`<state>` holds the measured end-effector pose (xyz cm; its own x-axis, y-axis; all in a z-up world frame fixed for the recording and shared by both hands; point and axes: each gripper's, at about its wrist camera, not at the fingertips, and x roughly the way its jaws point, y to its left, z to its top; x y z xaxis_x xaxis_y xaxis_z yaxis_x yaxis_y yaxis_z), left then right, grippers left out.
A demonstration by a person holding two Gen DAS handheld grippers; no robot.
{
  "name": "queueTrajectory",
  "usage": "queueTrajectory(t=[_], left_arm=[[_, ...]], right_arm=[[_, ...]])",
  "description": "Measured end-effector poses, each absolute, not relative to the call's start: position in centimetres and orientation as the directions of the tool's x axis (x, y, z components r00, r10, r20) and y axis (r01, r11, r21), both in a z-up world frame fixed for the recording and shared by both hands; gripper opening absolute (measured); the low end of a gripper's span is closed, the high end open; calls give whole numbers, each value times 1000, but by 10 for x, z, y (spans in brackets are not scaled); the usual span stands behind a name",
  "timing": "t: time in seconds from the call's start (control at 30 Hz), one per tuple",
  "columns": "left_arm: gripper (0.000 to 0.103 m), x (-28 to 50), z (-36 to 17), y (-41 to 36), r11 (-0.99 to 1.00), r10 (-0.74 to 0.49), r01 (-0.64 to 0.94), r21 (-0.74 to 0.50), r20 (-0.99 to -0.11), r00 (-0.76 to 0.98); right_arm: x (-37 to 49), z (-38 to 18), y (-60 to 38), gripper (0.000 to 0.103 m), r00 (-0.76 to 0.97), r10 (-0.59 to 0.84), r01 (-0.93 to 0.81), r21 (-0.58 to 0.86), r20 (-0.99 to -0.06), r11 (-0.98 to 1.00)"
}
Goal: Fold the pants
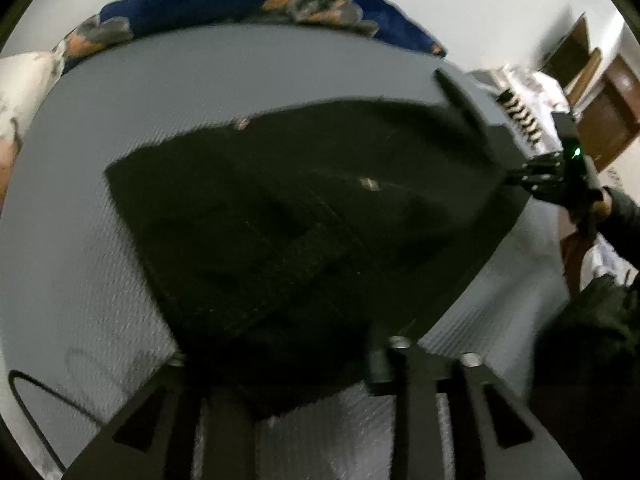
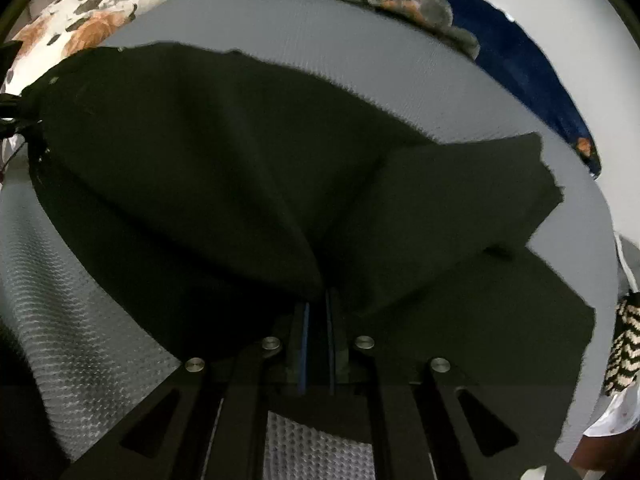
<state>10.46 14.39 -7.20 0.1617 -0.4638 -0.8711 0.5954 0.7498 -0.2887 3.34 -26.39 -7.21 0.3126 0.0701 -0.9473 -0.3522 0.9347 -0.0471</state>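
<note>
Black pants [image 1: 304, 208] lie partly lifted over a grey textured mat [image 1: 120, 120]. My left gripper [image 1: 296, 360] is shut on the near edge of the pants, its fingertips buried in the cloth. My right gripper [image 2: 319, 304] is shut on another edge of the pants [image 2: 224, 168], with cloth pinched between the blue-lined fingers [image 2: 305, 320]. The right gripper also shows at the right of the left wrist view [image 1: 516, 178], holding the pants' far corner above the mat. The cloth hangs stretched between the two grippers, and a loose part [image 2: 460, 200] lies flat on the mat [image 2: 400, 64].
A blue floral blanket [image 1: 224, 4] runs along the mat's far edge. A white floral pillow [image 2: 104, 4] lies at the far left. A black-and-white patterned cloth [image 2: 624, 344] is at the right edge. A black cable [image 1: 36, 412] lies on the mat near left. Wooden furniture [image 1: 600, 100] stands at far right.
</note>
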Motion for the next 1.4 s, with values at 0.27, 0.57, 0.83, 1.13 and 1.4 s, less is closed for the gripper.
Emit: queueTrajectory(t=[0.27,0.57,0.83,1.13,1.4], left_arm=[[64,92,-43,182,835,-381,508,-211,-888,257],[64,85,-6,237,862,-497,92,-499,-795,348],[64,63,-49,210,690,-649,-229,-686,-727,225],[64,72,-83,203,590,-652,-396,-704,-705,281],[17,102,-63,199,675,-574,-302,-673,-737,358]], right_arm=[[37,-76,-263,5,313,69,-369,-54,-947,928],[35,-77,-264,7,333,87,-363,-42,-939,931],[34,-77,-262,7,343,96,-363,-37,-934,931],[33,-76,-264,7,359,116,-352,-20,-926,936],[22,-45,-267,5,427,113,-330,-38,-897,943]])
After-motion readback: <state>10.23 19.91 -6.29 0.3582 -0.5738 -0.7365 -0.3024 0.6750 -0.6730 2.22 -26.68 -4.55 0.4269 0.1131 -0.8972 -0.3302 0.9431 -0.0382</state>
